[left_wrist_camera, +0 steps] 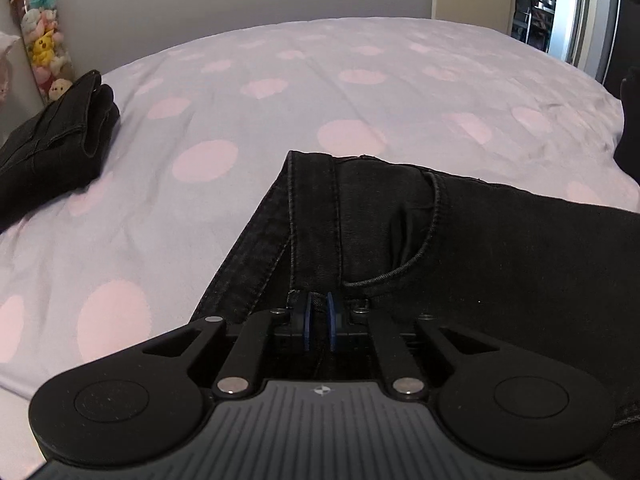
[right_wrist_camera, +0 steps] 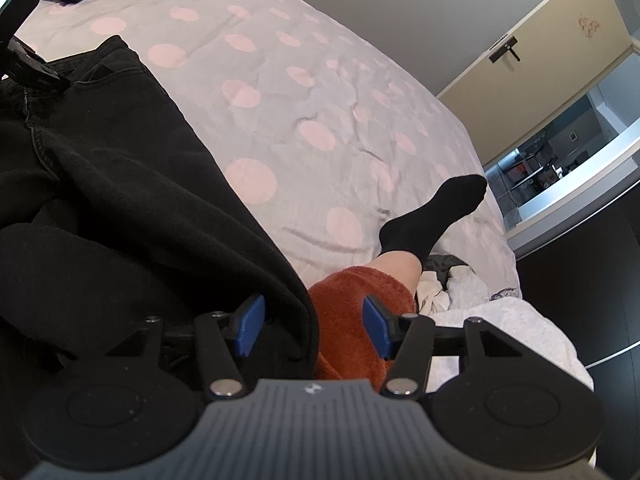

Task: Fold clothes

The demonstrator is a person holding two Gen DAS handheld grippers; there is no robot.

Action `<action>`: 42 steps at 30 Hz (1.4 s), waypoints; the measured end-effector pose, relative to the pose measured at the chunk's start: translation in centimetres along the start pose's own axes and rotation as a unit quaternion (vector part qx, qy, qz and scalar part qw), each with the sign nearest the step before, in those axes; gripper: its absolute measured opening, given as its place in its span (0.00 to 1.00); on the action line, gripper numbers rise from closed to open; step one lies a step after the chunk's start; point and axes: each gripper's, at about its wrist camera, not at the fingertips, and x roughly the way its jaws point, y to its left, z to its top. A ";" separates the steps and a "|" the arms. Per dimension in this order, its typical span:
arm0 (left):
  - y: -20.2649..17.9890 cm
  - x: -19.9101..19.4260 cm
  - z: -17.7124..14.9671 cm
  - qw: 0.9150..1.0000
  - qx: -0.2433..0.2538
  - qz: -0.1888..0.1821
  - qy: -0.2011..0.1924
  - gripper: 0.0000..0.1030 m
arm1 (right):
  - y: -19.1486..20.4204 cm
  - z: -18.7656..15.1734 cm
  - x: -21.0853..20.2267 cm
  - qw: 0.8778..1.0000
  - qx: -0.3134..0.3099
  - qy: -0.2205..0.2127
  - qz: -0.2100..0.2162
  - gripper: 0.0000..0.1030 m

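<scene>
We note the black jeans [left_wrist_camera: 420, 232] lying on the lilac bed cover with pink dots [left_wrist_camera: 280, 92], filling the lower right of the left wrist view, with their near-left corner reaching toward 12 o'clock. The left gripper [left_wrist_camera: 319, 322] sits at 6 o'clock with its blue pads [left_wrist_camera: 306, 320] drawn close together on a fold of the jeans' edge; we log it as clamped on the denim. At 9 o'clock, well apart from the jeans, a folded dark garment [left_wrist_camera: 56, 140] rests on the cover; plush toys [left_wrist_camera: 42, 46] stand in a column at 10 o'clock beside the wall.

In the right wrist view the right gripper [right_wrist_camera: 312, 326] has its blue pads [right_wrist_camera: 250, 324] spread wide, holding nothing. The jeans [right_wrist_camera: 120, 184] occupy the 9 o'clock half, their edge hanging between the pads, nearer the left one. Past the pads we see the person's leg in a rust-coloured garment [right_wrist_camera: 352, 320] and a black sock [right_wrist_camera: 436, 212] toward 2 o'clock, resting on the cover [right_wrist_camera: 300, 80]. A heap of pale laundry [right_wrist_camera: 460, 284] lies at 3 o'clock.
</scene>
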 end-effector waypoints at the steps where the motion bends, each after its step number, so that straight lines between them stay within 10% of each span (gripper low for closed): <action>1: 0.3 -0.1 0.1 1.000 -0.010 -0.007 0.002 0.05 | 0.0 -0.1 -0.1 1.000 -0.001 -0.001 -0.001 0.57; 5: 2.8 -0.2 0.5 0.996 -0.062 -0.060 0.017 0.07 | -0.3 -0.3 -0.5 1.000 0.001 -0.007 -0.003 0.57; 13: 7.9 -0.5 1.3 0.976 -0.150 -0.160 0.022 0.59 | -0.5 -1.3 -1.1 0.999 0.026 -0.019 0.004 0.58; 20: 9.9 1.3 2.1 0.949 -0.219 -0.226 0.023 0.59 | -0.9 -2.0 -1.2 0.999 0.044 -0.028 0.014 0.58; 32: 8.5 6.1 5.7 0.961 -0.167 -0.214 0.046 0.59 | -2.0 -2.4 0.0 0.996 0.080 -0.017 0.033 0.60; 42: 6.6 0.0 6.5 0.979 -0.120 -0.161 -0.036 0.21 | -3.5 -3.8 0.6 0.978 0.183 -0.007 0.101 0.65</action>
